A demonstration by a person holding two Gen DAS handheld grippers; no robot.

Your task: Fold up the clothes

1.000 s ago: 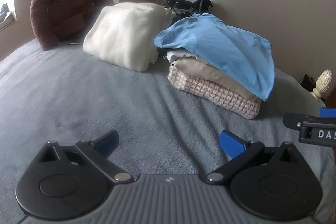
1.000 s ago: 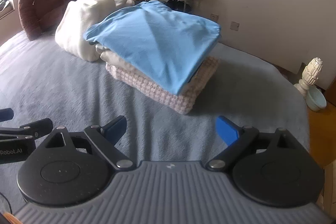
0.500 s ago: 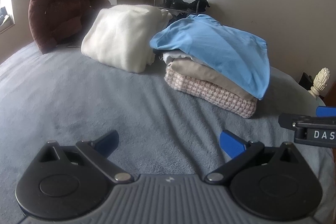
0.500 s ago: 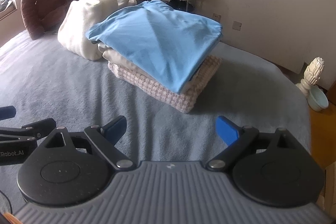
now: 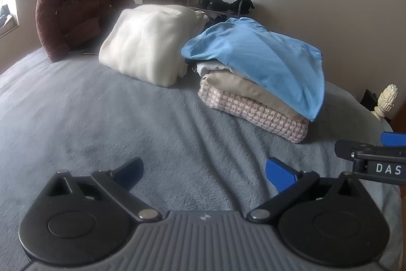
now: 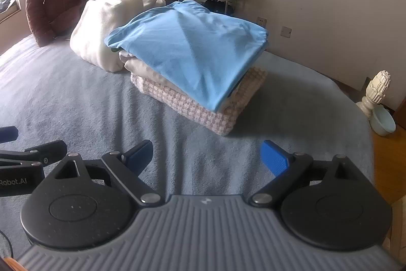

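I hold my left gripper [image 5: 205,170] and right gripper [image 6: 206,154] level, side by side, jaws released, facing the folded clothes stack [image 6: 192,67].

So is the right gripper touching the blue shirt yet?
Apart. The right wrist view shows the open right gripper over bare grey blanket, well short of the blue shirt atop the stack.

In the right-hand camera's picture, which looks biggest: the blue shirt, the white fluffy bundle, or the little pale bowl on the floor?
1. Light blue folded shirt, nearest and on top of the stack.
2. White fluffy folded bundle, partly hidden behind it, so true size is unsure.
3. Pale bowl.
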